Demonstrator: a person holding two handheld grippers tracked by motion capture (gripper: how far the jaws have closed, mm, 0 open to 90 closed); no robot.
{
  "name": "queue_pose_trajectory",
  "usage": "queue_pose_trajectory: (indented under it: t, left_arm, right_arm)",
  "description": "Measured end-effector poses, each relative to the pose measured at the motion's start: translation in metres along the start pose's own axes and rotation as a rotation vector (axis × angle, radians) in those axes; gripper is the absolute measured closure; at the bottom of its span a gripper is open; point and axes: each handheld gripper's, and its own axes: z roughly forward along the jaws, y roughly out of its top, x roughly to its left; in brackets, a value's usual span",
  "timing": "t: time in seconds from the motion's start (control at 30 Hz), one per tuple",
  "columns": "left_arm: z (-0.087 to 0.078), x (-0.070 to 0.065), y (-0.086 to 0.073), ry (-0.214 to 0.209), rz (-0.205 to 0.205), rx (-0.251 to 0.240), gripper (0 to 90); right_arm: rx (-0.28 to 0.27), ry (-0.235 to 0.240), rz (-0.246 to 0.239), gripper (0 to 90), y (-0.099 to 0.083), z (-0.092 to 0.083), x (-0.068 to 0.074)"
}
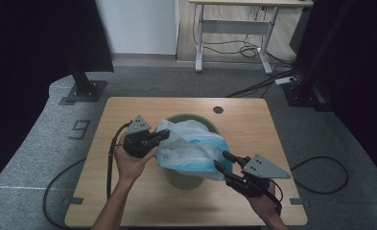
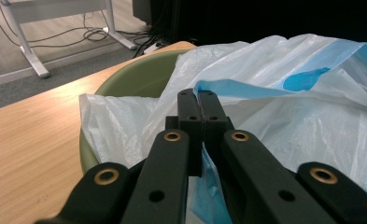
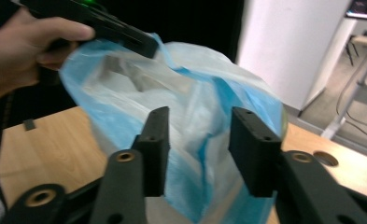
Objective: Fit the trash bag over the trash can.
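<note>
A white and blue plastic bag (image 1: 191, 146) sits bunched in and over a green round bin (image 1: 183, 181) in the middle of the wooden table (image 1: 128, 191). My left gripper (image 1: 163, 135) is at the bag's upper left rim, shut on a fold of the film; in the left gripper view its jaws (image 2: 199, 95) meet on the blue edge of the bag (image 2: 302, 107), with the bin (image 2: 139, 79) behind. My right gripper (image 1: 222, 160) stands open at the bag's lower right side. In the right gripper view (image 3: 200, 121) the bag (image 3: 195, 93) hangs just beyond the parted jaws, untouched by the pads.
A cable hole (image 1: 218, 109) lies in the table's far side. Gripper cables trail off the left (image 1: 110, 163) and right edges. Beyond the table stand a white-legged desk (image 1: 234, 24) with floor cables and two black stands (image 1: 83, 88).
</note>
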Motion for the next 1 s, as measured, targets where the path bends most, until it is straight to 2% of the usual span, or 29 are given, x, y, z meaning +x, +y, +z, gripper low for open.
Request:
queue_pose_trajectory:
  t: [0.03, 0.13, 0.17, 0.3, 0.37, 0.4, 0.43, 0.5, 0.53, 0.6, 0.67, 0.83, 0.93, 1.0]
  left_arm:
    - [0.0, 0.0, 0.0, 0.001, 0.0, -0.001, 90.0]
    - [-0.002, 0.001, 0.0, 0.012, 0.0, -0.009, 90.0]
    - [-0.002, 0.001, -0.001, 0.018, -0.002, -0.013, 90.0]
    - [-0.007, 0.006, -0.003, 0.036, -0.019, -0.042, 90.0]
    - [-0.012, 0.009, -0.005, 0.048, -0.031, -0.063, 90.0]
    - [-0.012, 0.009, -0.005, 0.048, -0.031, -0.063, 90.0]
    - [-0.015, 0.01, -0.006, 0.053, -0.035, -0.072, 90.0]
    - [-0.019, 0.013, -0.008, 0.056, -0.047, -0.081, 90.0]
    - [-0.022, 0.014, -0.009, 0.058, -0.055, -0.086, 90.0]
    - [-0.024, 0.015, -0.01, 0.06, -0.057, -0.086, 90.0]
    - [-0.029, 0.019, -0.014, 0.063, -0.066, -0.084, 90.0]
    - [-0.035, 0.022, -0.018, 0.071, -0.075, -0.093, 90.0]
    - [-0.038, 0.025, -0.019, 0.075, -0.085, -0.104, 90.0]
    - [-0.039, 0.027, -0.019, 0.074, -0.09, -0.11, 90.0]
  right_arm:
    - [0.005, -0.008, 0.015, 61.5, -0.002, 0.003, -0.002]
    - [-0.005, -0.027, 0.024, 85.2, -0.005, 0.005, -0.007]
    - [-0.022, -0.023, 0.023, 87.7, -0.006, 0.004, -0.008]
    - [-0.049, -0.007, 0.008, 88.7, -0.009, -0.002, -0.005]
    - [-0.054, 0.026, -0.018, 88.7, -0.02, -0.008, 0.008]
    - [-0.054, 0.026, -0.018, 88.7, -0.02, -0.008, 0.008]
    - [-0.042, 0.051, -0.01, 88.6, -0.03, -0.01, 0.016]
    - [-0.037, 0.058, -0.006, 88.6, -0.034, -0.011, 0.019]
    - [-0.029, 0.079, 0.021, 88.5, -0.045, -0.012, 0.026]
    - [-0.026, 0.088, 0.031, 88.5, -0.048, -0.011, 0.028]
    - [-0.003, 0.125, 0.069, 88.5, -0.062, -0.008, 0.035]
    - [0.024, 0.141, 0.09, 88.5, -0.075, -0.001, 0.038]
    - [0.068, 0.151, 0.087, 88.5, -0.089, 0.006, 0.041]
    - [0.078, 0.146, 0.091, 88.5, -0.094, 0.008, 0.041]
